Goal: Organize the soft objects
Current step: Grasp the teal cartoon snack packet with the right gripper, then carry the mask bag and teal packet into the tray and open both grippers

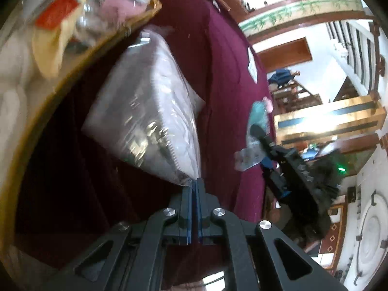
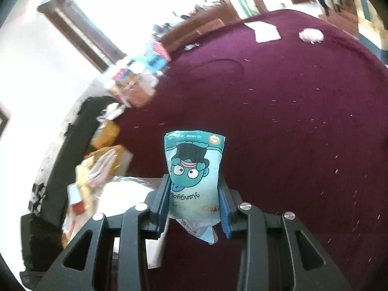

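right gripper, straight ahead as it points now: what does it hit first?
Beyond the teal cartoon pouch that the right gripper already clamps, the maroon cloth surface comes next. Nothing else lies in that line, though depth is hard to judge through the fisheye.

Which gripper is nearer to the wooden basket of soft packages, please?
Left. The left gripper, shut on the plastic-wrapped white pillow, is beside the wooden basket; the right gripper, holding the teal cartoon pouch, is farther off.

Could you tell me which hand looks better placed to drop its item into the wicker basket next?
Probably left. The left gripper pinches the bagged white pillow right beside the wicker basket. The right gripper, jaws around the teal packet, sits farther off.
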### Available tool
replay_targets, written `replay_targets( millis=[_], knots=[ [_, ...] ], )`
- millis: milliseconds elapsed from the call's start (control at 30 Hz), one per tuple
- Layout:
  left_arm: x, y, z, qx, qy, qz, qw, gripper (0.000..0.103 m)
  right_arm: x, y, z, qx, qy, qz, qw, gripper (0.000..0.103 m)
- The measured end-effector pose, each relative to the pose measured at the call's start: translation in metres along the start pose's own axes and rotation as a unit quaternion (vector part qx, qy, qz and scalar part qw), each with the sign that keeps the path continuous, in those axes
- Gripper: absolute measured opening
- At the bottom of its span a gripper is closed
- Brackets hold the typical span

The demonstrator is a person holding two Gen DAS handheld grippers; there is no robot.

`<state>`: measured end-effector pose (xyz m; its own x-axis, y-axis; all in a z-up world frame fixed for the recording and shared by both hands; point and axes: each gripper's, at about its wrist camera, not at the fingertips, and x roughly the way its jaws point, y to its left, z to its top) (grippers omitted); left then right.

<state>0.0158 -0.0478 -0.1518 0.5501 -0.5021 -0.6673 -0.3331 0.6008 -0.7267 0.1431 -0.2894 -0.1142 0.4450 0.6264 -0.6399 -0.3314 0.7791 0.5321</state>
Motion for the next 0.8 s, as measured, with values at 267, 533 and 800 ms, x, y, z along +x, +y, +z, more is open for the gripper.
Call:
replay_targets(
  millis=[267, 533, 800],
  knots=[
    [0.006, -0.003, -0.01, 0.014, -0.005, 0.02, 0.9997, 0.001, 0.035, 0.02, -0.026, -0.046, 0.109, 0.027, 0.993, 0.035],
    [0.012, -0.002, -0.009, 0.028, -0.012, 0.031, 0.9991, 0.003, 0.035, 0.02, -0.038, -0.057, 0.104, 0.016, 0.993, 0.035],
    [0.004, 0.009, 0.001, 0.023, -0.046, 0.031, 0.9982, 0.056, 0.035, 0.034, -0.043, -0.099, 0.085, -0.024, 0.991, 0.035]
  ],
)
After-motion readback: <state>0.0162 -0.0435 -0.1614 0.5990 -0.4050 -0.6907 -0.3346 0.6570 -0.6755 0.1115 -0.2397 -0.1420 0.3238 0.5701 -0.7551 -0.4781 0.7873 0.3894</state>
